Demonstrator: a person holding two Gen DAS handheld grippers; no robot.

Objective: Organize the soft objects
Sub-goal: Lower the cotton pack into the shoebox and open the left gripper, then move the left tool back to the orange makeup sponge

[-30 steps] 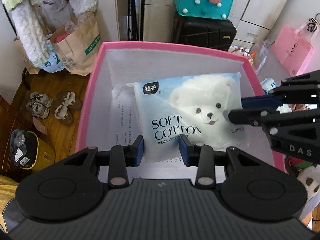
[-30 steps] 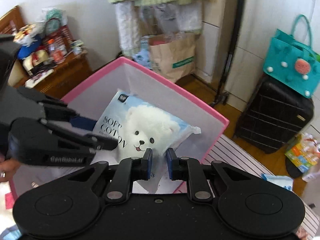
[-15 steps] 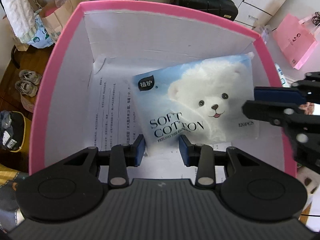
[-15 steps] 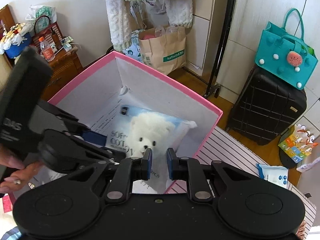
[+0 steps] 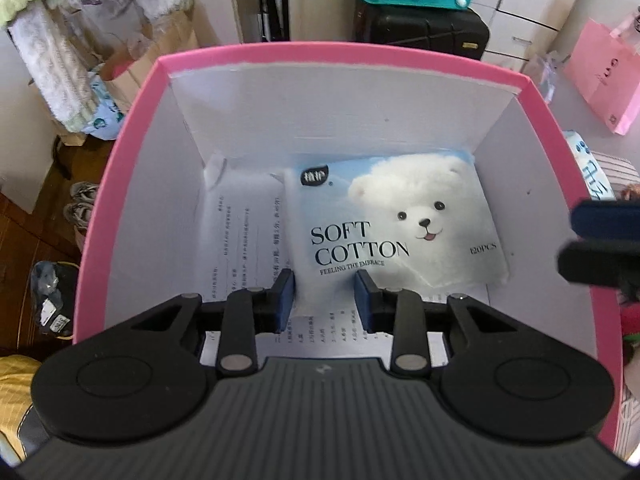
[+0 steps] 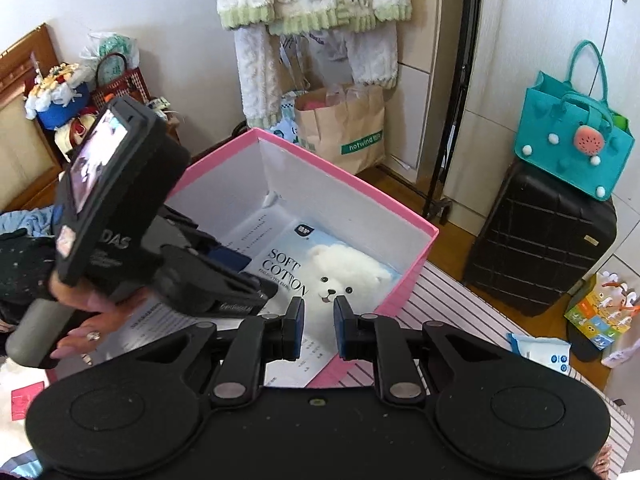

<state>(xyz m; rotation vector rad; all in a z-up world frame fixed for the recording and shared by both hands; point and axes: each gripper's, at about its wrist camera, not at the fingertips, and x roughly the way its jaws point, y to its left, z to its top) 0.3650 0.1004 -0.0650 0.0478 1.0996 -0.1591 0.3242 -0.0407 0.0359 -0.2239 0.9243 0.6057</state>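
Note:
A light blue "SOFT COTTON" pack [image 5: 400, 220] with a white bear on it lies on the floor of a pink box [image 5: 320, 46] with white inner walls. My left gripper [image 5: 325, 296] reaches down into the box. Its jaws are closing, and the pack's near left corner is pinched between the blue pads. The right wrist view shows the same pack [image 6: 340, 276] in the box [image 6: 340, 172], with the left gripper [image 6: 252, 272] in a person's hand [image 6: 88, 320]. My right gripper [image 6: 319, 328] hovers over the box's near corner, shut, with nothing in it. It shows at the right edge of the left wrist view as the right gripper [image 5: 568, 240].
A printed paper sheet [image 5: 240, 240] lines the box floor. The box stands on a striped cloth [image 6: 460, 312] that also bears a small wipes pack [image 6: 538, 350]. Behind are a black suitcase [image 6: 540, 240], a teal bag [image 6: 572, 144], a paper bag [image 6: 344, 128] and a pink bag [image 5: 600, 76].
The pack has gone from tilted and raised to lying on the box floor. My left gripper sank into the box with it. My right gripper drew back from the pack's edge.

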